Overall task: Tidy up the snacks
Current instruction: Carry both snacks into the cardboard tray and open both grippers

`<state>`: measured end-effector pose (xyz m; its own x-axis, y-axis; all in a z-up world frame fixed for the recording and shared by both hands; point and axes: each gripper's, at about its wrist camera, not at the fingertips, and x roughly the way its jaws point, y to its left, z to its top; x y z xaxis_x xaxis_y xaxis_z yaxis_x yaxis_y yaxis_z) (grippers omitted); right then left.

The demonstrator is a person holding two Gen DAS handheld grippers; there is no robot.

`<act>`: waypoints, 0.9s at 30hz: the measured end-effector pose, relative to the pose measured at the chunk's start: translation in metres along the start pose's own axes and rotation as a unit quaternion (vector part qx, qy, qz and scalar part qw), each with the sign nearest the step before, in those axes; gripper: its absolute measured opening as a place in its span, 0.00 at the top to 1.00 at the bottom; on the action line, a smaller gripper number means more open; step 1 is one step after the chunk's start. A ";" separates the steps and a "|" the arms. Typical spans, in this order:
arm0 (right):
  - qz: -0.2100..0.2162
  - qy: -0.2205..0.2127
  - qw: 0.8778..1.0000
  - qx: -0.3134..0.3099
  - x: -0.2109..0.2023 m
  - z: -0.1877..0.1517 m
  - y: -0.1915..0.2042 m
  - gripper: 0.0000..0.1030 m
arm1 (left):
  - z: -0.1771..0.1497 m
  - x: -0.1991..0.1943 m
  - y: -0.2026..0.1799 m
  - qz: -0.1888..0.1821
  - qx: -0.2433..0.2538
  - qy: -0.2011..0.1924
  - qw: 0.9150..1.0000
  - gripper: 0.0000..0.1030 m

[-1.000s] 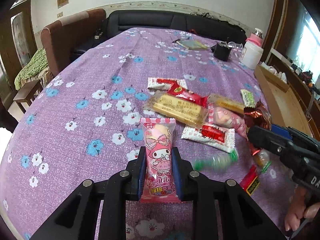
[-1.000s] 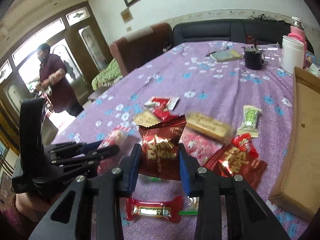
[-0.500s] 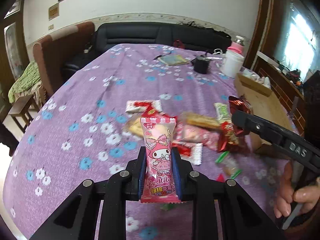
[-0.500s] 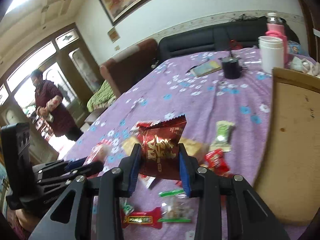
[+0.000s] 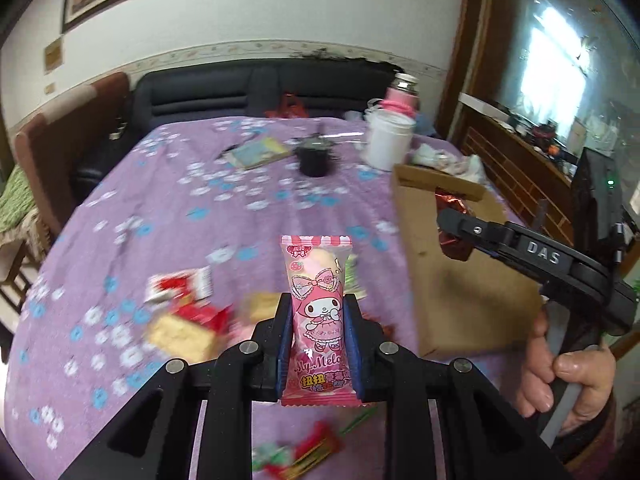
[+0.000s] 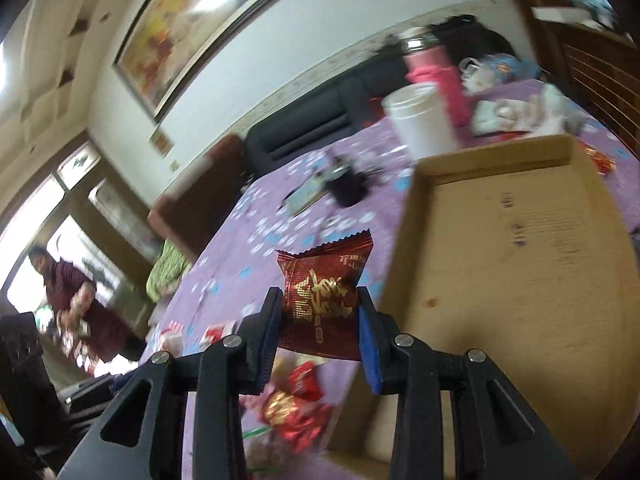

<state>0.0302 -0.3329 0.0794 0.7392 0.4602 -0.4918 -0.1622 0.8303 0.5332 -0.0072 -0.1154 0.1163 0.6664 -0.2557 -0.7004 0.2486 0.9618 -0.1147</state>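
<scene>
we judge both packets light, crinkly and slippery, best pinched across the flat middle, not the sealed ends. the left gripper clamps the pink cartoon-printed candy packet upright at lower centre of frame; the right gripper clamps the dark red foil snack packet at centre, just left of the shallow brown cardboard tray.

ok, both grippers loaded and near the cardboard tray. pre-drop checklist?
1. Left gripper clamped on pink packet: ok.
2. Right gripper clamped on red packet: ok.
3. Cardboard tray floor free of snacks: ok.
4. Right gripper over tray: cannot tell; it sits near the tray's left edge.
5. Left gripper over tray: not ok, it is above the purple cloth.
6. Image sharpness: not ok, blurred.
</scene>
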 end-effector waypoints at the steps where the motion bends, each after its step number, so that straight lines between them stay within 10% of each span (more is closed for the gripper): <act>1: -0.004 -0.003 1.000 0.011 -0.003 0.005 -0.008 0.67 | 0.004 0.003 -0.007 -0.005 0.003 0.000 1.000 0.77; 13: -0.097 -0.002 0.989 0.109 -0.018 0.029 -0.099 0.67 | 0.040 0.110 -0.129 -0.075 0.062 0.068 0.993 0.77; 27: -0.177 0.053 0.980 0.076 0.009 0.016 -0.100 0.65 | 0.016 0.143 -0.150 -0.072 0.076 0.093 0.990 0.77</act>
<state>0.0632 -0.4167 0.0329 0.6588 0.1883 -0.7283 0.1971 0.8912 0.4086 0.0624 -0.2976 0.0448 0.4791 -0.3527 -0.8038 0.4442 0.8872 -0.1245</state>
